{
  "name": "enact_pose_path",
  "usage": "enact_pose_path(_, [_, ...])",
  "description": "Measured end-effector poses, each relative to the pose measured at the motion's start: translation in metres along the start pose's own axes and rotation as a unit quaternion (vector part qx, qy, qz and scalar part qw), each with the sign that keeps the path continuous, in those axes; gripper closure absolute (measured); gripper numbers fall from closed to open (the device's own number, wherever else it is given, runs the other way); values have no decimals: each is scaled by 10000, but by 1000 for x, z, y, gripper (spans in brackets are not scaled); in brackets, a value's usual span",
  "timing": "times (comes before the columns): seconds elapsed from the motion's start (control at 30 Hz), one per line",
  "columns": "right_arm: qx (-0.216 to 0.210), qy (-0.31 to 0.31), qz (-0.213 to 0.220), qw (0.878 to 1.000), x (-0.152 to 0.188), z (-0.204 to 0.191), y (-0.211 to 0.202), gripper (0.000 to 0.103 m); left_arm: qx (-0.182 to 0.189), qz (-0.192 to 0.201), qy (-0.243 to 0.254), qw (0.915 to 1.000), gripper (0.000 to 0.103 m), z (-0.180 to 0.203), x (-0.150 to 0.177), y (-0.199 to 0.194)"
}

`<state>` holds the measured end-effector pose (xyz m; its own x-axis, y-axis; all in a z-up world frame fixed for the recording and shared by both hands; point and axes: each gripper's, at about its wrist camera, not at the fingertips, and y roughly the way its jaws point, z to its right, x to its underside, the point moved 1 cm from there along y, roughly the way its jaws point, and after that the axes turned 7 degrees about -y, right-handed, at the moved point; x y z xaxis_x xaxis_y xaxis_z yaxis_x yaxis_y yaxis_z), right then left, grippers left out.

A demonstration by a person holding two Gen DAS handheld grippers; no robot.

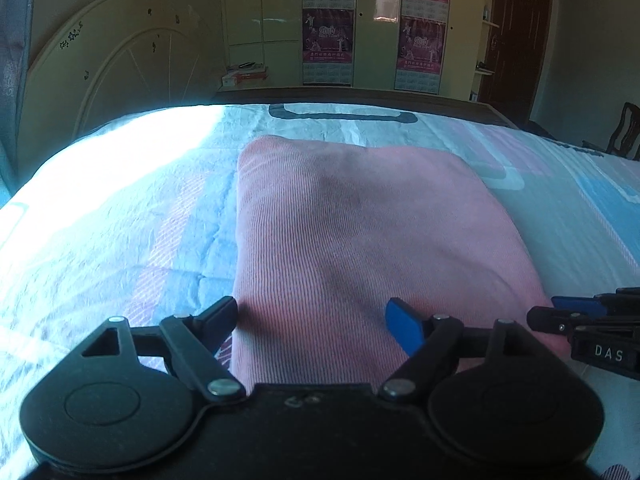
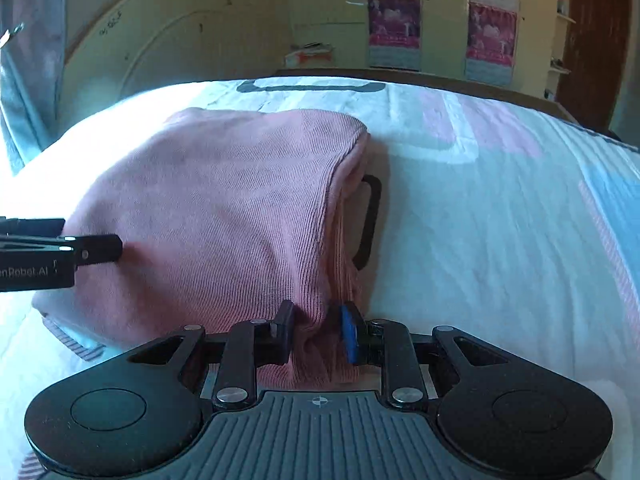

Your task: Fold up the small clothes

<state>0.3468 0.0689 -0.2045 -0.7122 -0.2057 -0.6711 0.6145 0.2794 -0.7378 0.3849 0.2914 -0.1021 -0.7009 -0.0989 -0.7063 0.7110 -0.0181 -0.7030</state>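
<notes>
A pink ribbed garment (image 1: 360,232) lies folded on the bed, also seen in the right wrist view (image 2: 224,208). My left gripper (image 1: 316,320) is open, its jaws spread wide over the garment's near edge, and holds nothing. My right gripper (image 2: 316,324) is shut on the garment's near right corner, with bunched cloth between its fingers. The right gripper's tips show at the right edge of the left wrist view (image 1: 560,316). The left gripper's finger shows at the left of the right wrist view (image 2: 96,248), lying on the garment.
The bed sheet (image 1: 120,216) is white, blue and pink, with bright sunlight on its left part. A cream headboard (image 1: 112,72) stands at the back left. Wardrobes with pink calendars (image 1: 328,24) line the far wall. A dark chair (image 1: 624,132) stands at right.
</notes>
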Motion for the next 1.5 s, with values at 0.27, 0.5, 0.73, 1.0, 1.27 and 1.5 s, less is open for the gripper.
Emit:
enact_pose_path(0.27, [-516, 392, 587, 9962, 5, -1, -77, 24, -1, 233, -378, 9990, 1, 9, -4, -63])
enact_pose_path(0.5, [-858, 473, 683, 9928, 25, -2, -142, 20, -400, -123, -419, 9982, 1, 33, 24, -125])
enact_pose_path(0.73, [-871, 287, 1095, 9897, 62, -8, -229, 9, -760, 216, -40, 9969, 0, 66, 58, -211])
enact_pose_path(1.0, [-917, 125, 1558, 9834, 104, -16, -321, 1, -500, 559, -532, 9958, 0, 88, 103, -298])
enact_pose_path(1.27, [-815, 143, 1868, 9789, 136, -20, -385, 0, -784, 771, -725, 9913, 1, 96, 131, -349])
enact_pose_path(1.5, [-691, 197, 2023, 9767, 151, -22, -412, 0, -998, 903, -449, 9899, 1, 98, 146, -379])
